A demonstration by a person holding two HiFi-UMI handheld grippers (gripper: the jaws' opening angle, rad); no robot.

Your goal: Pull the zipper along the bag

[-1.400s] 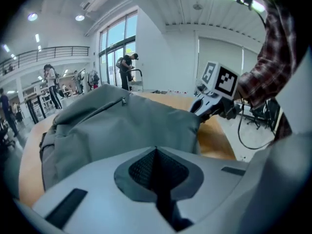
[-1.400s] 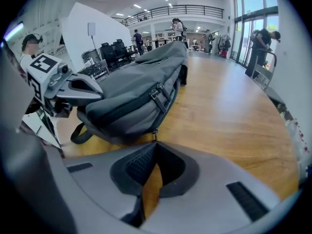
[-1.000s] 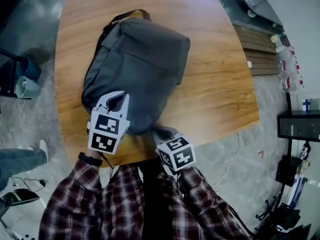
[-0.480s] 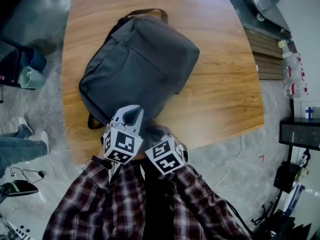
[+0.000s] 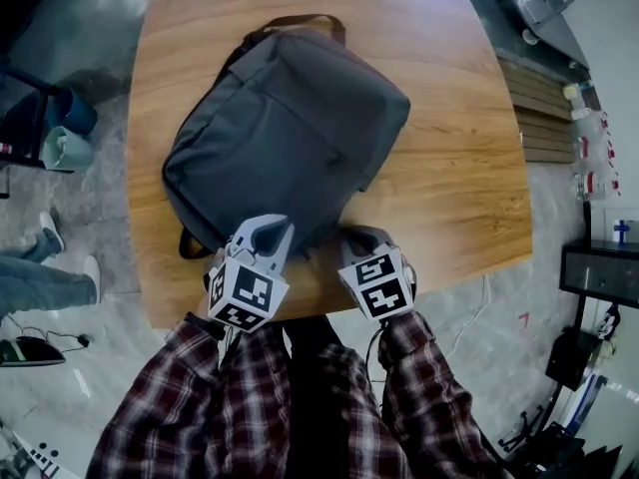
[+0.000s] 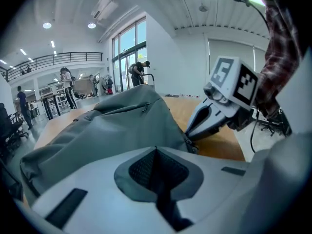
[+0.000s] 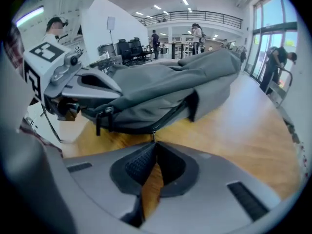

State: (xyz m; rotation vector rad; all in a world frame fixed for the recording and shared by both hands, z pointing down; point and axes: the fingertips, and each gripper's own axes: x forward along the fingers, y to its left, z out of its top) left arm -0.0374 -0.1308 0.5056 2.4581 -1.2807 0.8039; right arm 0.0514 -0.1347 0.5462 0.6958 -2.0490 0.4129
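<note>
A grey backpack [image 5: 290, 118] lies flat on the wooden table [image 5: 459, 168], its brown top handle [image 5: 300, 20] at the far end. My left gripper [image 5: 268, 230] is at the bag's near edge, jaws shut and pinching the grey fabric [image 6: 112, 126]. To its right, my right gripper [image 5: 357, 236] also sits at the near edge. In the right gripper view its tips [image 7: 154, 143] are shut on the small metal zipper pull [image 7: 153, 134], with the dark zipper track [image 7: 171, 115] running away along the bag's side. The left gripper view shows the right gripper [image 6: 189, 133] touching the bag's corner.
The table's near edge [image 5: 300, 312] runs just under both grippers. A teal bin [image 5: 58, 150] and a person's shoes [image 5: 50, 238] are on the floor at left. A slatted wooden platform [image 5: 544, 108] and bottles [image 5: 589, 108] lie at right.
My right gripper has shifted right along the bag's near edge, away from the left one. The left gripper moved right earlier and now holds still at the bag's edge.
</note>
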